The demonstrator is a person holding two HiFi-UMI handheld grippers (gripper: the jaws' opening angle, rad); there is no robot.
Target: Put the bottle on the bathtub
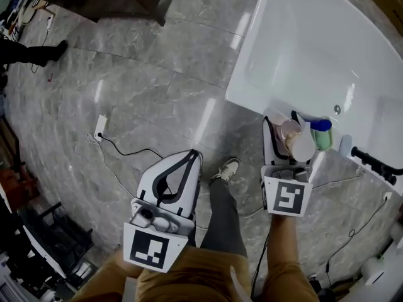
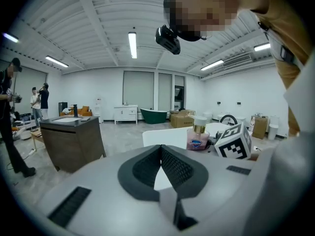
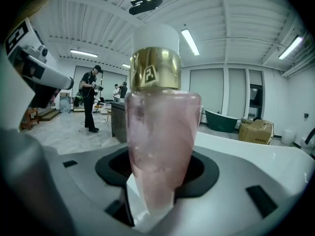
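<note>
- Grey marbled floor (image 1: 145, 87) filled most of the head view, with a white bathtub (image 1: 302, 49) set at the upper right.
- The right gripper (image 1: 281, 121) hung at the bathtub's near rim, its jaws spread wide and clamped on the sides of a bottle (image 3: 160, 132).
- The bottle was clear pink with a gold collar and a white cap, and stood upright between the pads. From above it sat over the bathtub's near edge; whether its base touched the rim could not be told.
- A green container with a blue cap (image 1: 322, 134) lay on that rim, just beside the held bottle on the side away from the floor.
- The left gripper (image 1: 192, 159) was well clear of the bathtub, over the floor, with its jaws pressed together and nothing between them.
- A white power strip (image 1: 100, 126) lay on the floor farther from the bathtub than the left gripper.
- A dark cabinet (image 2: 71, 141) stood across the room from the bathtub.
</note>
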